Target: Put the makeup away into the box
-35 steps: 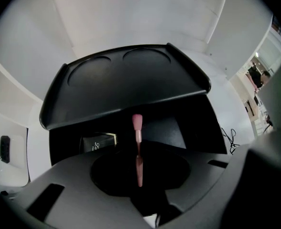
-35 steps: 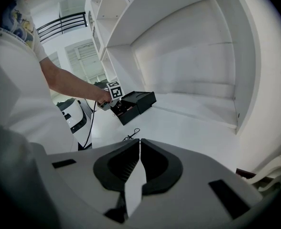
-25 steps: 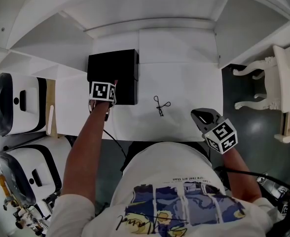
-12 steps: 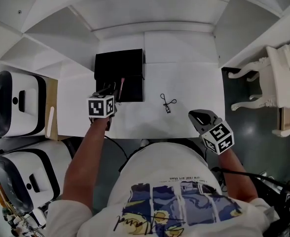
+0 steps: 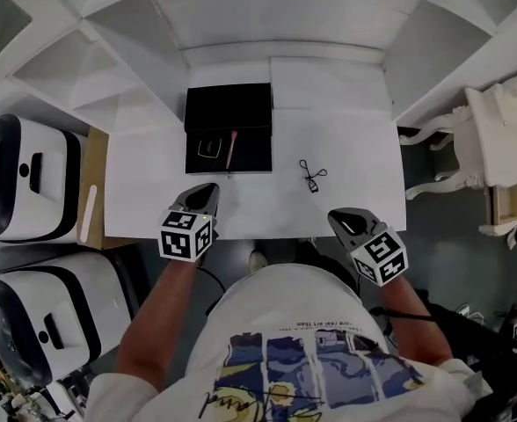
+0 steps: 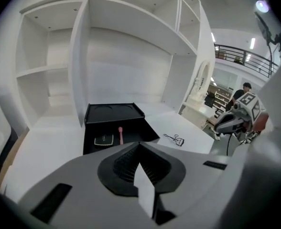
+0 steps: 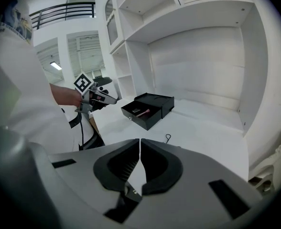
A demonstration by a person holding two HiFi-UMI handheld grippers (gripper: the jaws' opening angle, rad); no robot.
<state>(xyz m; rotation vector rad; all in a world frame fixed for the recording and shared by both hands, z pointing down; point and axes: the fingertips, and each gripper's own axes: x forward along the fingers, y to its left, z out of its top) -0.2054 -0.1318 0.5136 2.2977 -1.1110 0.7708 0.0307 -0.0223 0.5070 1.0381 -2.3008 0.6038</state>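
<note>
A compact (image 5: 207, 146) and a pink brush (image 5: 231, 148) already lie in the open black box (image 5: 254, 155). The eyelash curler (image 5: 312, 176) is left on the white desk (image 5: 355, 139), at four o'clock from the box. The left gripper (image 5: 207, 189) has just been closing on nothing, and the right gripper (image 5: 336, 215) is closed and empty. Bare white shelves (image 5: 109, 51) stand around.

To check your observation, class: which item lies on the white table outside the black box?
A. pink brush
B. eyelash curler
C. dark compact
B: the eyelash curler lies on the table right of the box; the pink brush and the compact lie inside it.
</note>
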